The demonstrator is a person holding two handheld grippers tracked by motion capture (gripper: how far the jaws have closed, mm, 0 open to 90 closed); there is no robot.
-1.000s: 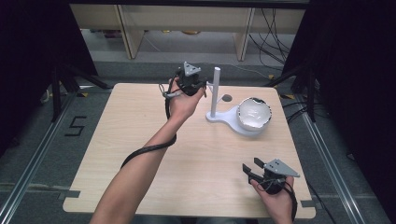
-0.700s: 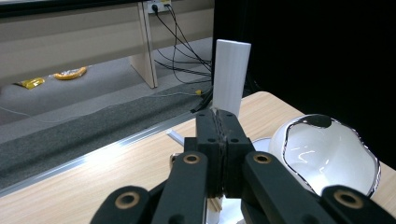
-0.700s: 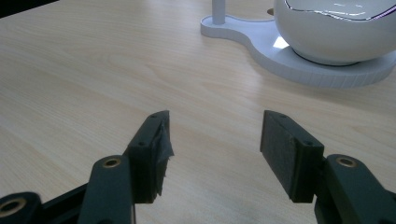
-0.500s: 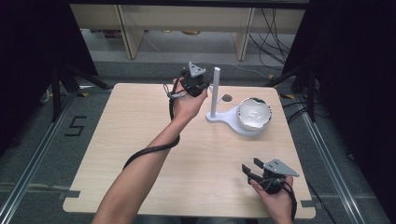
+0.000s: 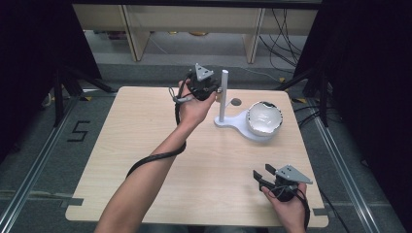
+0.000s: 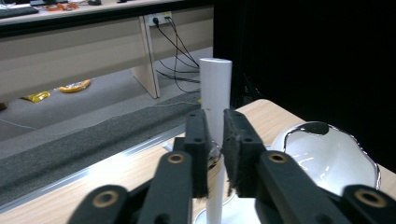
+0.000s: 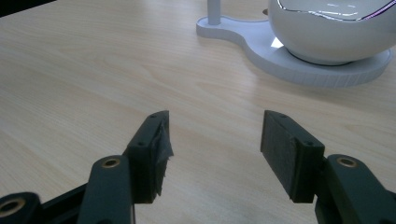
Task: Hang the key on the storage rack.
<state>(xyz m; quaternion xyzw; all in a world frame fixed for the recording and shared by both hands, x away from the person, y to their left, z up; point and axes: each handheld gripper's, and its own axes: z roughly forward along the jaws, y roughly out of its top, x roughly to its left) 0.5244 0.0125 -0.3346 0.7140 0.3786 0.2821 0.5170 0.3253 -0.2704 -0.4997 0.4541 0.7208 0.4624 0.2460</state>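
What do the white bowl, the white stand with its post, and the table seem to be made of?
Bowl: probably glazed ceramic or glossy plastic; it shows sharp bright reflections and a dark rim line.
Stand and post: likely matt plastic; even white, no shine.
Table: pale wood or wood-look laminate; a fine straight grain shows in the right gripper view.

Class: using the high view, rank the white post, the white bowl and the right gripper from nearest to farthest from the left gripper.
1. White post, just right of the left gripper.
2. White bowl, farther right on the stand.
3. Right gripper, at the table's near edge.
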